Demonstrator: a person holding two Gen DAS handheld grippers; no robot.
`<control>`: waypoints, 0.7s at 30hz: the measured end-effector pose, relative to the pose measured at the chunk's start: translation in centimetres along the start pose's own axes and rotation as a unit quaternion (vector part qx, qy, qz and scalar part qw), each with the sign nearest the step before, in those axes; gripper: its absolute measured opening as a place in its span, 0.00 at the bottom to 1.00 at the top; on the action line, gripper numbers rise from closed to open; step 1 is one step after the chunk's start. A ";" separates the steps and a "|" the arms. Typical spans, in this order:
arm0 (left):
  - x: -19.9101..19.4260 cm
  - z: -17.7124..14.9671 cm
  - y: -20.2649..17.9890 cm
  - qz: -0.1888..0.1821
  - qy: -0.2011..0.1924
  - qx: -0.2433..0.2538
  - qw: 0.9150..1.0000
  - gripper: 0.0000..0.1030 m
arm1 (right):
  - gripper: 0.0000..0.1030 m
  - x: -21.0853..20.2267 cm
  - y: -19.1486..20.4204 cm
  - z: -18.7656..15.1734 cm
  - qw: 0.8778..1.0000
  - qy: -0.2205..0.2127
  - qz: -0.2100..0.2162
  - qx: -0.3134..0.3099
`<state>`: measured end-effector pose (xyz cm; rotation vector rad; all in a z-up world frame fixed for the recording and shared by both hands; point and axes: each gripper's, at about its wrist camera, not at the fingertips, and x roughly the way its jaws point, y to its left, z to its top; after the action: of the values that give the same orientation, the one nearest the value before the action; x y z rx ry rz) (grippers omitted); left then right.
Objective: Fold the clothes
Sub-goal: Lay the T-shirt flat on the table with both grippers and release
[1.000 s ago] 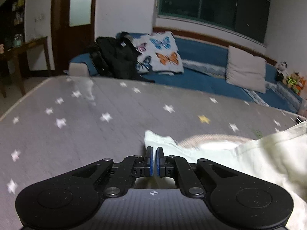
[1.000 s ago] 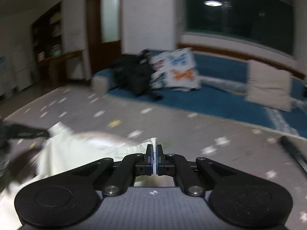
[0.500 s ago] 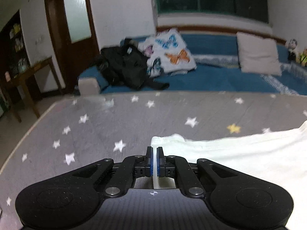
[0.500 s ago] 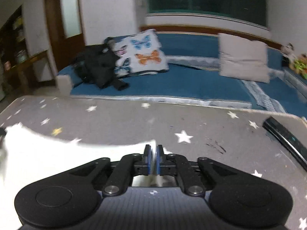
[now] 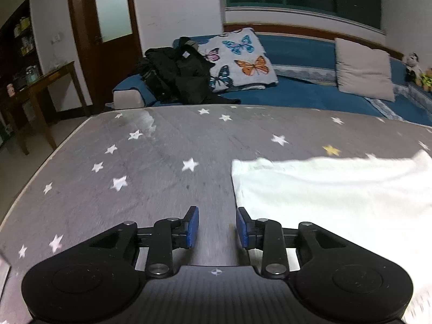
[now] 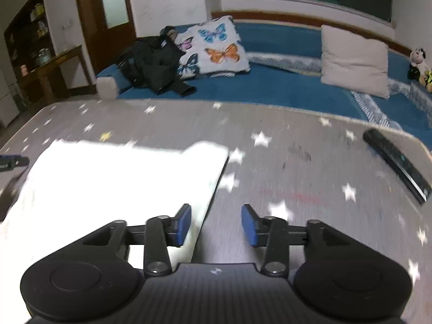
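White garment (image 5: pixel 332 189): flat on the star-print cloth (image 5: pixel 162 145). My left gripper (image 5: pixel 217 225) just beside its left edge, my right gripper (image 6: pixel 216 224) astride its right edge. Both jaws have just been opening, part-open, gripping nothing.

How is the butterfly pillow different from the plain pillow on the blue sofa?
The butterfly pillow has colourful butterflies printed on it; the plain pillow is all beige. The butterfly pillow sits beside a heap of black clothes; the plain pillow stands apart, farther right. Both lean at the back of the blue sofa.

white garment (image 5: pixel 332 189), flat, on starred table
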<state>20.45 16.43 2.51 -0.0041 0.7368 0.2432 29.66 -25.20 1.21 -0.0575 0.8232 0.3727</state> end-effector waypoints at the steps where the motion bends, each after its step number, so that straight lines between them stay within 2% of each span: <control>1: -0.8 -0.5 0.1 -0.005 0.000 0.002 1.000 0.36 | 0.43 -0.7 0.1 -0.7 1.000 0.004 0.004 0.003; 9: -7.4 -5.2 0.1 -0.042 -0.005 0.017 0.999 0.47 | 0.49 -6.2 -0.1 -6.9 0.999 0.023 0.016 0.027; 14: -10.2 -8.8 -0.3 -0.046 -0.002 0.033 0.998 0.47 | 0.47 -7.6 -0.2 -9.6 0.999 0.028 0.010 0.038; 16: -10.7 -9.9 -0.3 -0.042 -0.002 0.037 0.998 0.47 | 0.44 -7.7 -0.4 -10.7 0.999 0.029 0.009 0.045; 17: -10.8 -10.4 -0.2 -0.041 -0.002 0.036 0.999 0.46 | 0.39 -7.8 -0.3 -11.1 0.998 0.028 0.008 0.048; 20: -11.0 -11.4 0.2 -0.040 0.007 0.025 0.999 0.42 | 0.16 -8.4 0.2 -11.8 0.999 0.017 0.006 0.044; 21: -11.0 -11.7 0.3 -0.039 0.008 0.023 0.999 0.34 | 0.07 -8.7 0.4 -12.1 0.999 0.013 0.005 0.042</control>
<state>4.73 13.30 1.16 0.0085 0.7568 0.1511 15.64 -29.74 -0.71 0.0204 0.8642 0.3471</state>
